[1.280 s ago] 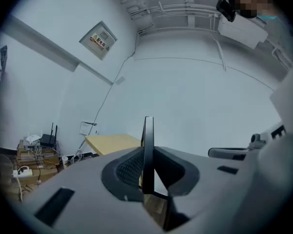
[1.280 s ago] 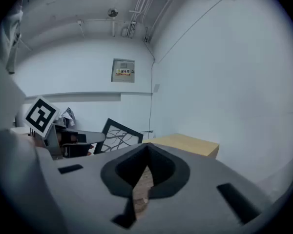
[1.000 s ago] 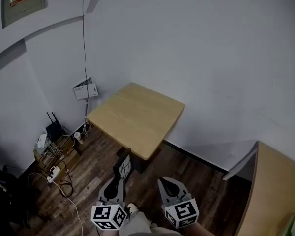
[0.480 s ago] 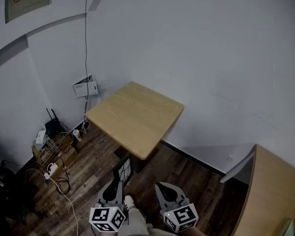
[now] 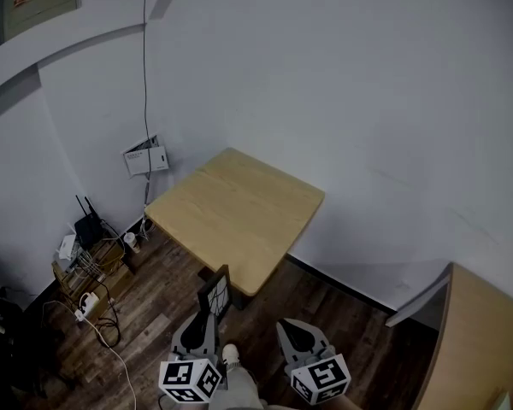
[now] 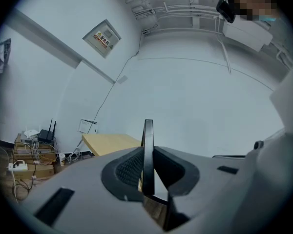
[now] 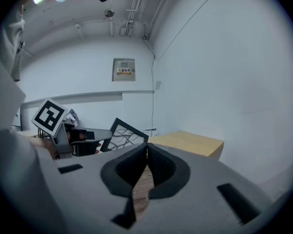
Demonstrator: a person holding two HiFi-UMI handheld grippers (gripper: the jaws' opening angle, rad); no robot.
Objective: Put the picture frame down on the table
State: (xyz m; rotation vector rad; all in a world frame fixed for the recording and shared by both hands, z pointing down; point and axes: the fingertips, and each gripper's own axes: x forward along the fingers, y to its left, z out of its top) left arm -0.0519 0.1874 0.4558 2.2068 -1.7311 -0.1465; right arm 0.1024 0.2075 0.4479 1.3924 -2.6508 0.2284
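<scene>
A light wooden square table (image 5: 235,212) stands against the white wall. My left gripper (image 5: 207,314) is low in front of its near corner, shut on a black picture frame (image 5: 214,292) with a branching white pattern. The frame stands upright above the jaws. In the left gripper view the frame (image 6: 148,145) shows edge-on, clamped between the jaws, with the table (image 6: 110,142) beyond. My right gripper (image 5: 289,327) is beside the left one, shut with nothing in it. In the right gripper view the frame (image 7: 125,135) is to the left and the table (image 7: 190,143) ahead.
A router, cardboard boxes and tangled cables (image 5: 90,259) lie on the wooden floor left of the table. A small white box (image 5: 145,159) hangs on the wall. A second wooden table (image 5: 479,340) is at the right edge. The person's shoe (image 5: 231,355) shows between the grippers.
The head view has shifted a little and the person's foot has come forward. Both grippers stay low before the table, the left one holding the frame as before.
</scene>
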